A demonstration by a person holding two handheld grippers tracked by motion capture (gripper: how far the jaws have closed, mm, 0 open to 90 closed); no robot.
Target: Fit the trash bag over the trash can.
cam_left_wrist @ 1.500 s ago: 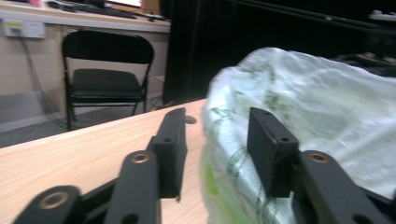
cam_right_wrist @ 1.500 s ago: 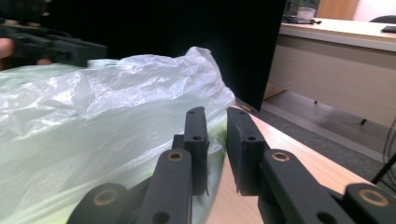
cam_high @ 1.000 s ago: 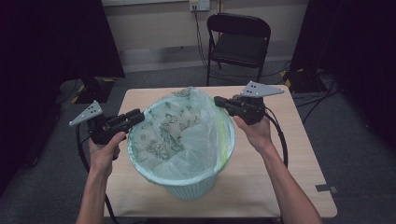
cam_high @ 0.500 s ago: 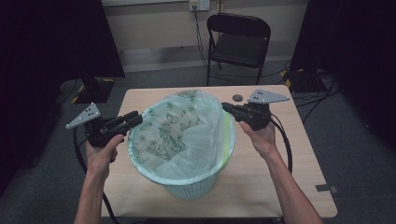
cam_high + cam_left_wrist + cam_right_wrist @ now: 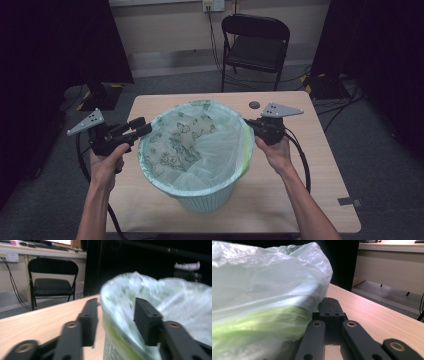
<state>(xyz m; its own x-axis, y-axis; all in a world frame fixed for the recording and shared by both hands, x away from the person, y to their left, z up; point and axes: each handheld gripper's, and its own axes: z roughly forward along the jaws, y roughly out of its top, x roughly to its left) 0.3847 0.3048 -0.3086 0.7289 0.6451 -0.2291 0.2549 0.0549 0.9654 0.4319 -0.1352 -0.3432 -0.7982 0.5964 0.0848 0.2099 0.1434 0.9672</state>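
Clearly parted, left gripper [image 5: 145, 128] at centre left of the high view, jaws just now opening, straddling the rim of the bin [image 5: 197, 150]; in the left gripper view [image 5: 113, 318] one jaw outside over the table [image 5: 37, 322], the other inside against the bag [image 5: 175, 305], pads apart from the film, nothing pinched. Gripped from behind by the left hand [image 5: 106, 162], forearm rising from the bottom edge, grey plate tilted toward upper left, jaws aimed right and slightly up-frame at the rim. Fully closed, right gripper [image 5: 248, 123] at centre right of the high view, tips touching the bag's folded edge at the rim's right side; in the right gripper view [image 5: 331, 306] jaws pressed flat together, pale green and clear film bulging just beside them at left and lapping onto the left link, whether any film is caught between the pads impossible to tell. Held by the right hand [image 5: 274, 152] from below right, forearm slanting in from the bottom, plate level, cable looping off to the right. Bin standing mid-table at frame centre, bag lining it and folded over the rim. Small dark disc [image 5: 254, 104] on the table just up-frame of the right gripper. Black chair [image 5: 255, 42] beyond the table at top centre.
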